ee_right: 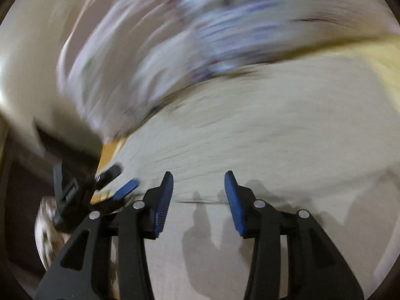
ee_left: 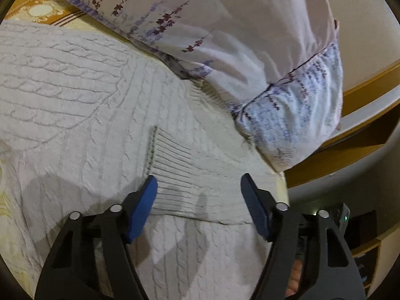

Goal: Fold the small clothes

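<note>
Left hand-held gripper (ee_left: pixel 198 187) hangs over a pale cable-knit sweater (ee_left: pixel 82 105), and its two blue pads (ee_left: pixel 142 210) stand wide apart with nothing between them. Just ahead of the pads, towards 12 o'clock, lies the ribbed cuff (ee_left: pixel 185 175) of a sleeve that is folded across the sweater body. The sweater is spread on a bed; a yellow patterned bedsheet (ee_left: pixel 42 7) shows at 10 o'clock. A floral pillow (ee_left: pixel 225 37) rests at 1 o'clock, and its lower edge touches the knit. A wooden bed frame (ee_left: pixel 362 130) runs at 3 o'clock.

In the right wrist view the picture is strongly blurred. The right hand-held gripper (ee_right: pixel 198 187) is also spread open and empty, with its blue fingers (ee_right: pixel 163 205) over the same pale sweater (ee_right: pixel 275 130). The left hand-held gripper (ee_right: pixel 100 187) appears at 9 o'clock, beside the edge of the garment. The pillow (ee_right: pixel 200 25) is a blurred lilac mass at 12 o'clock.
</note>
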{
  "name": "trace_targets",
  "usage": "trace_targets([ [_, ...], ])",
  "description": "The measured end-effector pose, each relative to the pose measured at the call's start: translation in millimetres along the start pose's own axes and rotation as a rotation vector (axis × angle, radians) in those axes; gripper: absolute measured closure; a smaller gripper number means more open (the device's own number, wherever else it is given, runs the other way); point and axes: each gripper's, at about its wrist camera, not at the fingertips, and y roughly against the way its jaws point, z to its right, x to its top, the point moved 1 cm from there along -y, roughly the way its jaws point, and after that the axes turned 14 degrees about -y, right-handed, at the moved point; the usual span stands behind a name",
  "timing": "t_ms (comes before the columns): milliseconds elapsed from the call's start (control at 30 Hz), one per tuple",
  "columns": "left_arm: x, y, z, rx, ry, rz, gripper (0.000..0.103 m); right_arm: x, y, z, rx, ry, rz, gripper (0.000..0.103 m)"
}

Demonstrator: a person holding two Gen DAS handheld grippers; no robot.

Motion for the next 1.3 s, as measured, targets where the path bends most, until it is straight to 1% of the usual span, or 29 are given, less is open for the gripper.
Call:
trace_targets([
  [100,2,1,-2,0.046,-0.002,-0.012,0.041,6,25,41,-0.058,-0.138,0.044,0.059],
  [200,4,6,-2,0.122,-0.026,-0.01,0.041,8,39,71,-0.065,-0.227,0.094,0.059],
  [233,4,7,-3,0.13,-0.031,-0.009,0.041,11,40,77,-0.062,-0.244,0.11,0.059],
  [333,3,1,-5,0.112,-0.028,-0.045,0.041,20,36,86,-0.06,-0.28,0.155,0.059],
  [367,3,-2,-4,0.107,-0.034,-0.05,0.041,21,33,85,-0.065,-0.282,0.168,0.06],
  [433,4,-6,-1,0.122,-0.059,-0.052,0.044,25,33,89,-0.068,-0.291,0.194,0.066],
  [467,5,-8,-1,0.129,-0.063,-0.052,0.048,27,31,89,-0.068,-0.292,0.208,0.067],
  [500,6,-9,-2,0.129,-0.06,-0.05,0.055,29,33,91,-0.069,-0.289,0.219,0.07],
  [533,8,-12,-4,0.132,-0.054,-0.048,0.059,30,30,88,-0.078,-0.279,0.23,0.08],
  [567,9,-15,-5,0.134,-0.052,-0.055,0.067,30,29,89,-0.08,-0.274,0.229,0.085],
  [600,10,-18,-6,0.135,-0.056,-0.058,0.079,30,26,88,-0.07,-0.273,0.22,0.092],
  [633,12,-22,-6,0.145,-0.072,-0.068,0.088,29,25,86,-0.061,-0.272,0.222,0.095],
  [667,14,-26,-6,0.153,-0.086,-0.079,0.094,28,25,83,-0.058,-0.264,0.233,0.095],
  [733,20,-28,-8,0.153,-0.102,-0.078,0.096,23,29,76,-0.054,-0.246,0.254,0.096],
  [800,27,-24,-8,0.161,-0.117,-0.051,0.097,17,33,71,-0.062,-0.233,0.269,0.096],
  [900,37,-19,-11,0.19,-0.135,-0.025,0.097,14,30,68,-0.124,-0.205,0.266,0.096],
  [967,37,-25,-15,0.211,-0.132,-0.045,0.097,12,25,69,-0.178,-0.187,0.253,0.095],
  [1000,37,-27,-17,0.215,-0.126,-0.056,0.097,10,26,67,-0.195,-0.175,0.258,0.092],
  [1033,35,-29,-19,0.214,-0.12,-0.062,0.097,8,28,64,-0.212,-0.163,0.273,0.082],
  [1067,34,-29,-19,0.209,-0.119,-0.059,0.097,5,33,60,-0.247,-0.152,0.301,0.075],
  [1100,33,-28,-20,0.201,-0.117,-0.056,0.097,3,39,58,-0.264,-0.142,0.328,0.063],
  [1133,32,-26,-20,0.184,-0.107,-0.056,0.097,-1,49,52,-0.302,-0.125,0.388,0.056],
  [1167,31,-23,-20,0.174,-0.101,-0.057,0.096,-4,56,49,-0.321,-0.111,0.429,0.054],
  [1233,31,-10,-21,0.158,-0.1,-0.046,0.09,-8,67,39,-0.35,-0.07,0.5,0.052],
  [1267,30,-2,-21,0.15,-0.105,-0.036,0.082,-8,69,28,-0.35,-0.023,0.517,0.05],
  [1300,29,8,-21,0.148,-0.107,-0.025,0.068,-9,66,20,-0.344,0.023,0.507,0.047],
])
